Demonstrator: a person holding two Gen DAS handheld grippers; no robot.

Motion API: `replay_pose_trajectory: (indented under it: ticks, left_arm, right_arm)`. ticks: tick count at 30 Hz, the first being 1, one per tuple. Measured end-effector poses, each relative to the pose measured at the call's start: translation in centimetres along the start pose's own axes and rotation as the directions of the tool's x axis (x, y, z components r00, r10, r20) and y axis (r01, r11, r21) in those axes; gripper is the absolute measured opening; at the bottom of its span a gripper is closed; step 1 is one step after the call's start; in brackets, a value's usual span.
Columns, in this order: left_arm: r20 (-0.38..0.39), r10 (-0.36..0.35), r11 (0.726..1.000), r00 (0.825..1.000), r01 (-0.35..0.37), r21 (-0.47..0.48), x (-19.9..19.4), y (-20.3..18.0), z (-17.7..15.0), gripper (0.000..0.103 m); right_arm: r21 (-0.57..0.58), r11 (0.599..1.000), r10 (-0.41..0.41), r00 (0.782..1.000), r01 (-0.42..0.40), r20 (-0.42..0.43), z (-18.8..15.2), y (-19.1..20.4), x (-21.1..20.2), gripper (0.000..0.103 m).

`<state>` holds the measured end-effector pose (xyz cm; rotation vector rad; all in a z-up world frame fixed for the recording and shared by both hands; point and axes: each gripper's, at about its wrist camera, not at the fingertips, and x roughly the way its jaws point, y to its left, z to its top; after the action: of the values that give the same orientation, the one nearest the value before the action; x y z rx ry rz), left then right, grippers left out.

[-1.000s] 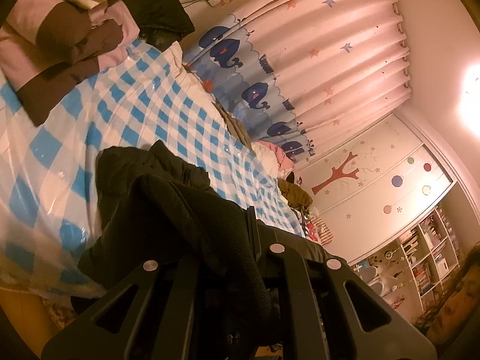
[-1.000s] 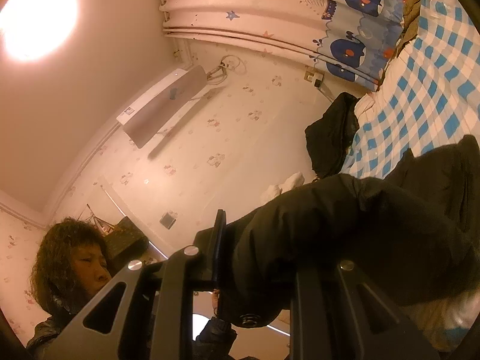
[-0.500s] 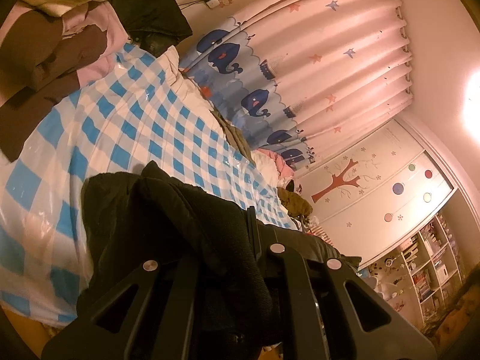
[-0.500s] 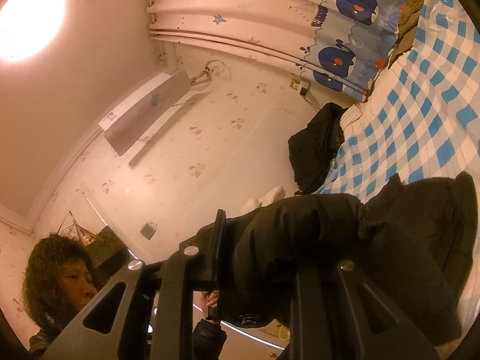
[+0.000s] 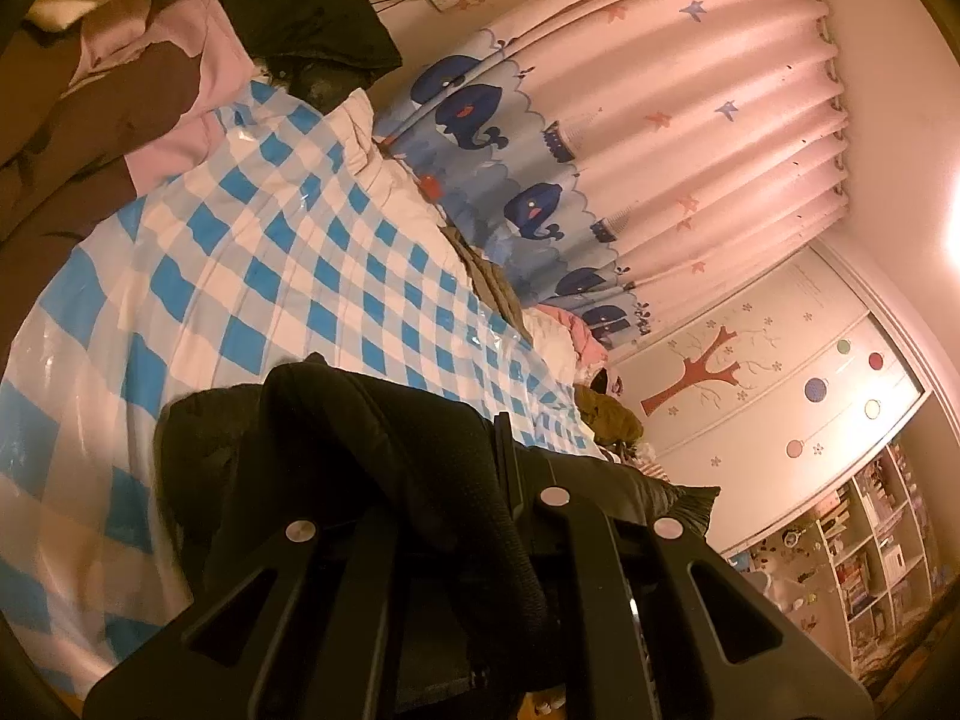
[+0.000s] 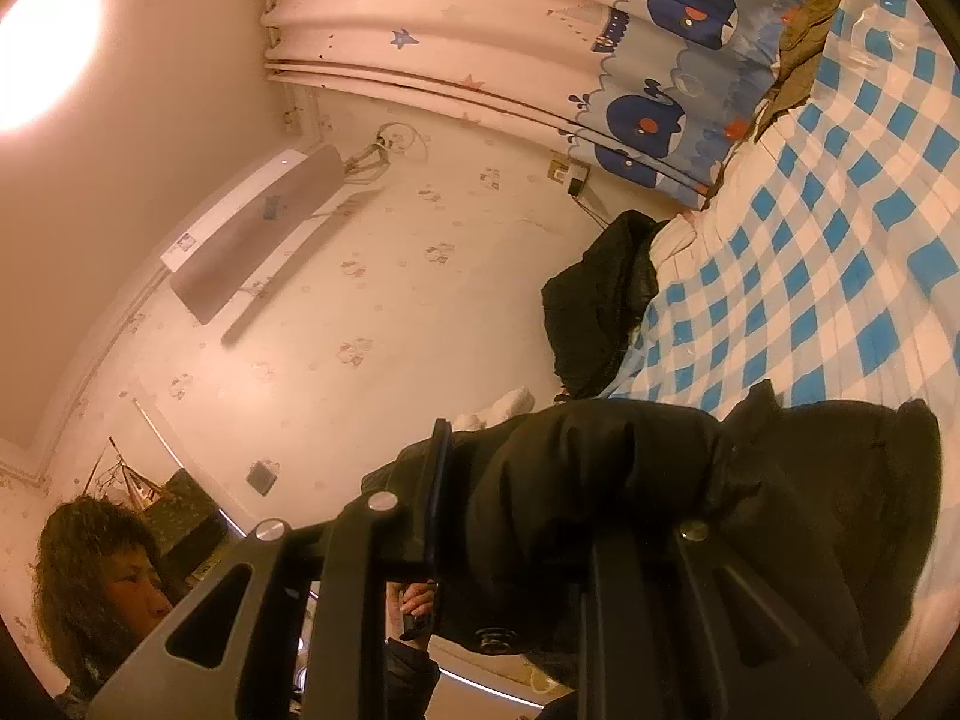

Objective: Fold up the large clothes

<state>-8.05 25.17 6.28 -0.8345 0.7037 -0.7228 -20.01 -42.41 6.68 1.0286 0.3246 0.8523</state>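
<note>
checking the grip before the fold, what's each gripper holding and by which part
Both hold the black coat. The left gripper is shut on a bunched fold; the right gripper clamps thick padded fabric. Which part cannot be told.

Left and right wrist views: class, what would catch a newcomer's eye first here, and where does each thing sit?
A black coat bulks in the foreground of both views, clamped in the left gripper and the right gripper. Behind it spreads a blue-and-white checked sheet over the bed. Beyond the bed's far edge hangs a pink curtain with blue whales along its hem.
</note>
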Motion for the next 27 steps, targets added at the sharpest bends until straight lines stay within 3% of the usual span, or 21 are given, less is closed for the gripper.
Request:
replay_pose_trajectory:
  ticks: [16, 27]
  left_arm:
    - [-0.008, 0.029, 0.999, 1.000, -0.029, -0.033, 3.2, 2.5, 1.9, 0.005]
    - [0.016, 0.016, 0.999, 1.000, -0.016, -0.037, 4.2, 2.5, 3.3, 0.005]
  right_arm:
    - [0.038, 0.998, -0.057, 0.998, 0.057, -0.006, 2.1, -4.4, 1.8, 0.021]
    - [0.029, 0.997, -0.065, 0.998, 0.065, -0.007, 3.6, -5.0, 2.9, 0.021]
